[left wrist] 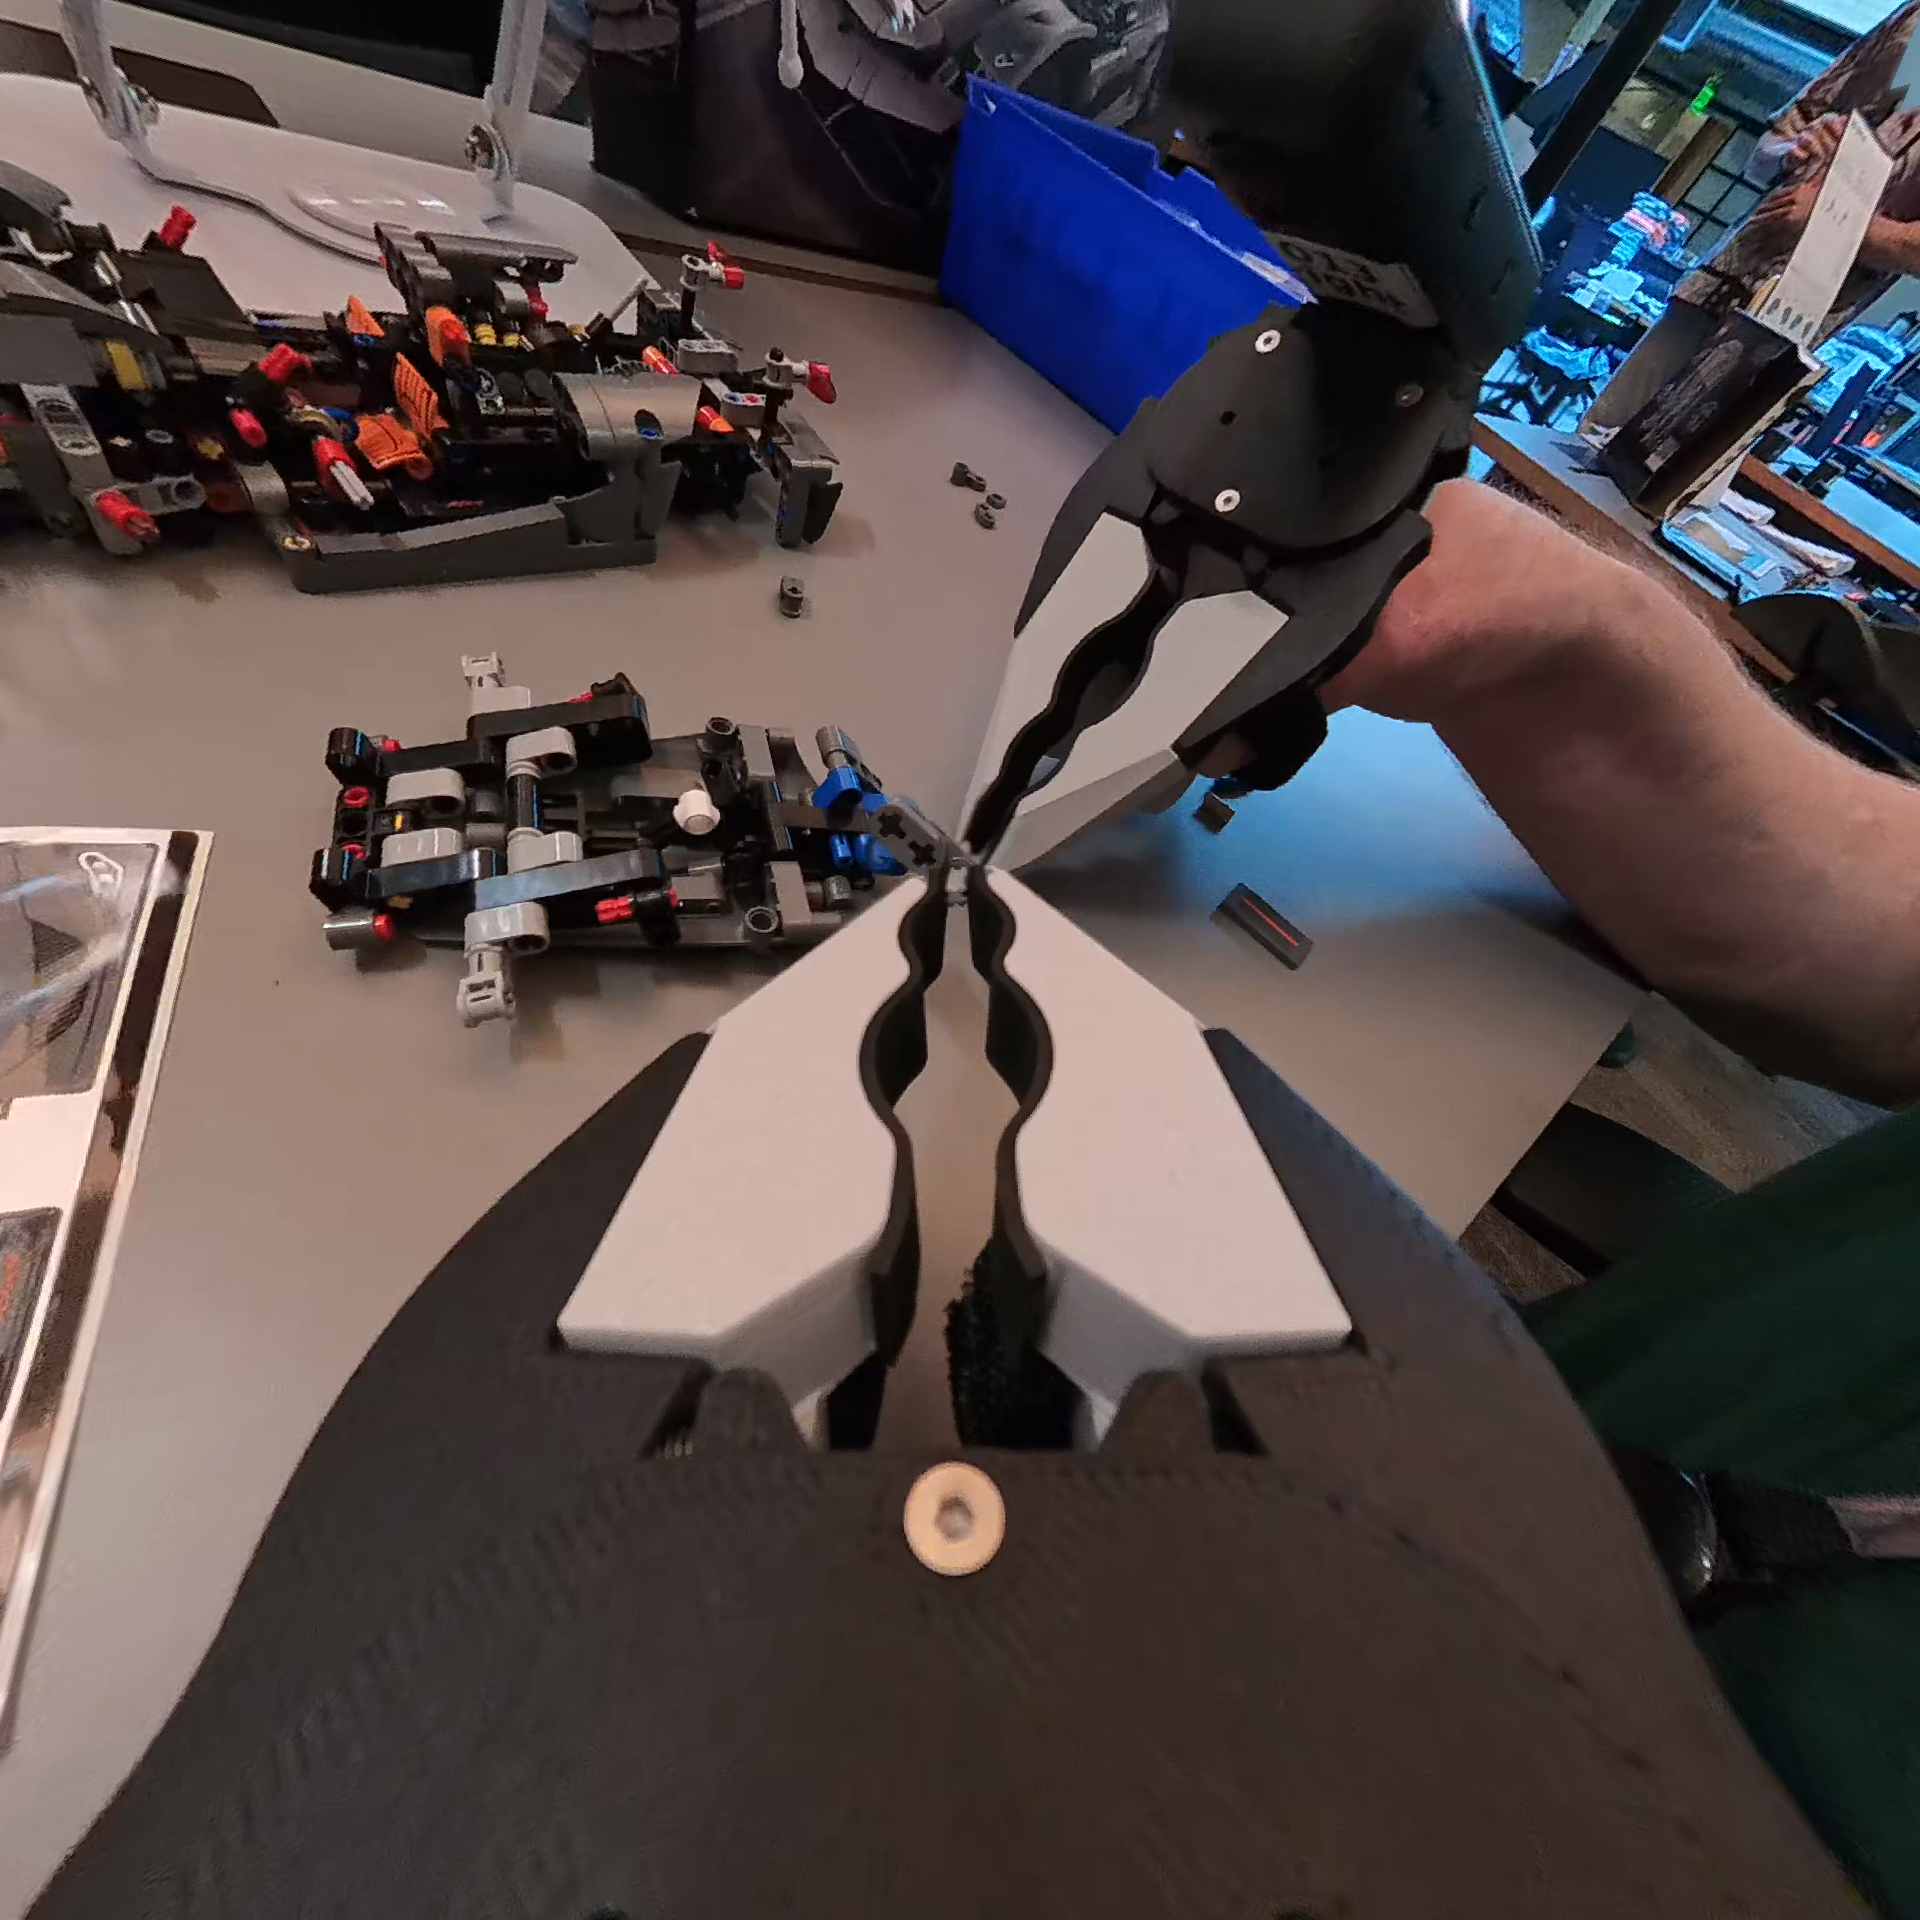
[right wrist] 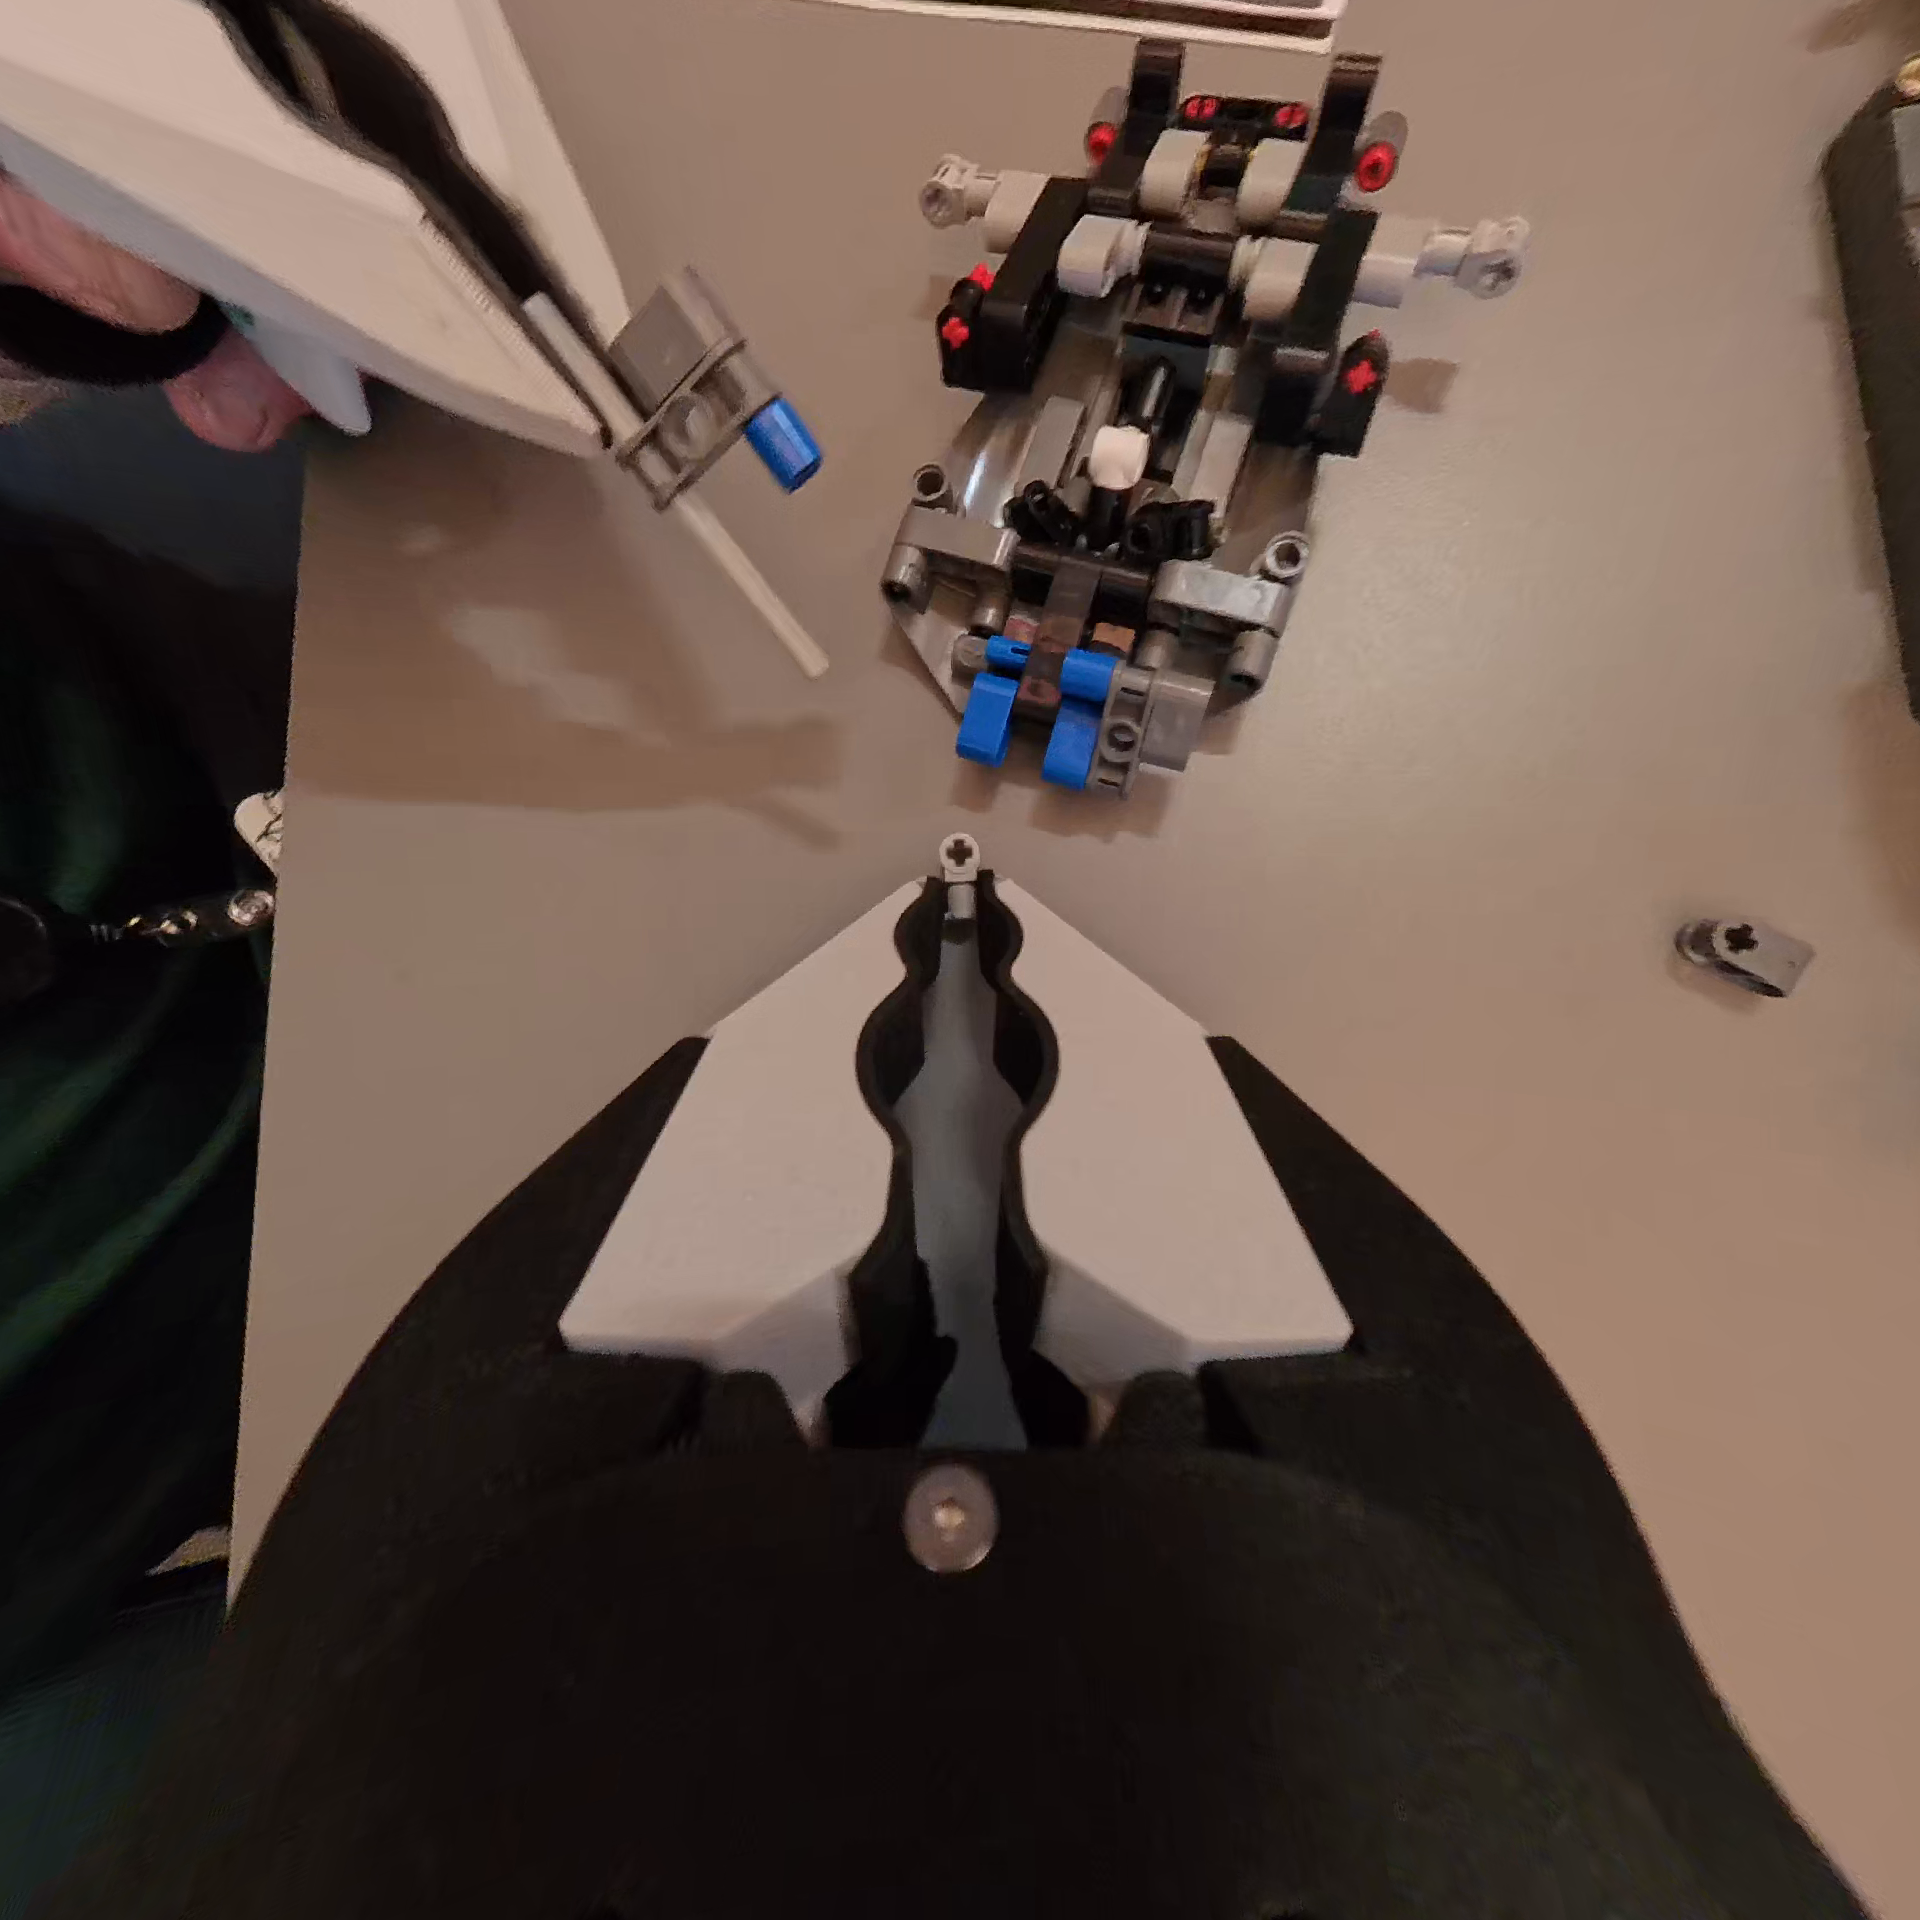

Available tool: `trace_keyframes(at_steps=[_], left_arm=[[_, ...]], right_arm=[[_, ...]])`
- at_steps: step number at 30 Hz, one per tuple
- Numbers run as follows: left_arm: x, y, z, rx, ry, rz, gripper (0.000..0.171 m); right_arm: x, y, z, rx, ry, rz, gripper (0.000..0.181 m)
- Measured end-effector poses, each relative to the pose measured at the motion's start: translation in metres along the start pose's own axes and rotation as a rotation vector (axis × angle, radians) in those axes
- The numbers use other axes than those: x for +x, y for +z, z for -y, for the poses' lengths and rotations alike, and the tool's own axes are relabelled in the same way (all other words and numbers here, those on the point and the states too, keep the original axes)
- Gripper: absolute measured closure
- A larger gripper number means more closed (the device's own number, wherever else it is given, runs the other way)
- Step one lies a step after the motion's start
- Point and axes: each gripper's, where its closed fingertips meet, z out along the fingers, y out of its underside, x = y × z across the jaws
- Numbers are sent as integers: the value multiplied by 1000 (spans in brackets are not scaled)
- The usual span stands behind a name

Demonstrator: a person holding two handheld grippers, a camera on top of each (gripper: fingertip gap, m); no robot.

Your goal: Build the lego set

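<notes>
Left gripper [left wrist: 954, 883] is closed on a small grey sub-assembly [right wrist: 681, 400] with a blue pin and a thin axle, held clear of the table [left wrist: 623, 1091], probably to keep it free for joining. Right gripper [right wrist: 958, 894] is clamped on a light-grey connector [right wrist: 958, 857], cross-hole end left exposed, presumably for mating. The small chassis [right wrist: 1174, 416] lies flat just beyond, within reach. The larger build [left wrist: 364, 416] sits far left.

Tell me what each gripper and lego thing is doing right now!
Left gripper: shut on a grey lego piece with a blue pin, held above the table.
Right gripper: shut on a small light-grey lego connector.
Small black-and-grey lego car frame: lying flat on the table, untouched.
Big black lego vehicle with orange parts: resting on the table, partly built.
</notes>
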Motion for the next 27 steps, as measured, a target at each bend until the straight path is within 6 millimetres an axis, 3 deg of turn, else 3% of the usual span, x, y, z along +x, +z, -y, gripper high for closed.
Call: trace_keyframes(at_steps=[4, 12, 19, 27], left_arm=[[2, 1, -2, -10, 5, 1, 170], [1, -1, -8, -29, -9, 18, 170], [3, 1, -14, -29, -66, 32, 170], [4, 2, -11, -17, -62, 30, 170]], right_arm=[[1, -1, 2, 6, -19, -18, 168], [3, -2, 4, 20, -33, -32, 179], [1, -6, 8, 92, 110, 95, 179], [-2, 0, 2, 14, -11, 13, 171]])
